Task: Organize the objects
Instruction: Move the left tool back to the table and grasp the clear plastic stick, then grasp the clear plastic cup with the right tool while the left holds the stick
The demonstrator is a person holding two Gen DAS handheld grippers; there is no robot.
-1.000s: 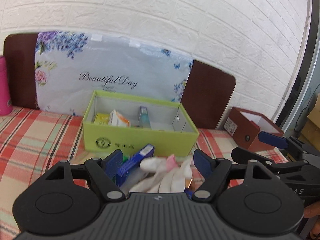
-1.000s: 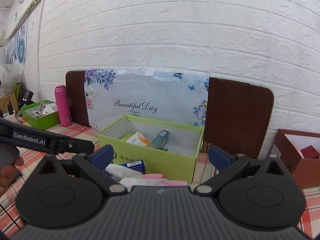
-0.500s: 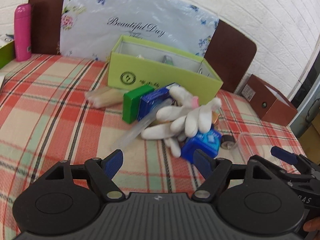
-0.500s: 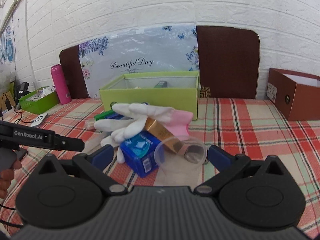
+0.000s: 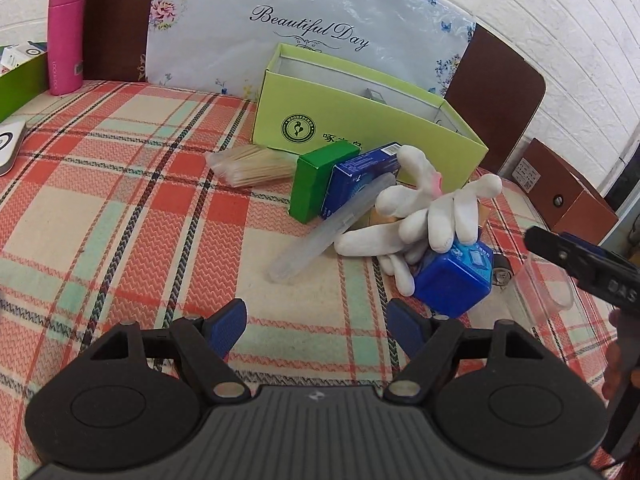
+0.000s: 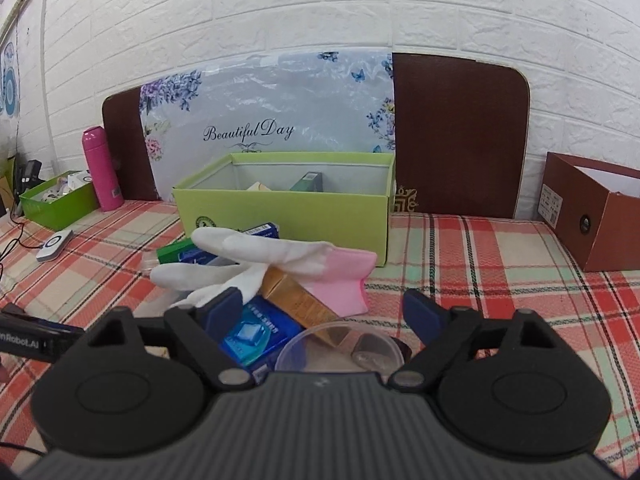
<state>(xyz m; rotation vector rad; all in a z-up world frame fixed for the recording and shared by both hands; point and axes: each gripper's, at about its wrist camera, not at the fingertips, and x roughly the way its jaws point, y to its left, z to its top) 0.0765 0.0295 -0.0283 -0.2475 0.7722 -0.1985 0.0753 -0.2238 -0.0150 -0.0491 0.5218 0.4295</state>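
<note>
Approach step: both hand-held grippers, left (image 5: 316, 326) and right (image 6: 334, 314), spread and empty over the pile beside the green box (image 6: 288, 216); next, right closes on clear cup (image 6: 340, 346).

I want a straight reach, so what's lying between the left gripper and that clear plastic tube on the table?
Nothing: in the left wrist view, only bare plaid tablecloth lies between the open left gripper and the clear tube.
</note>
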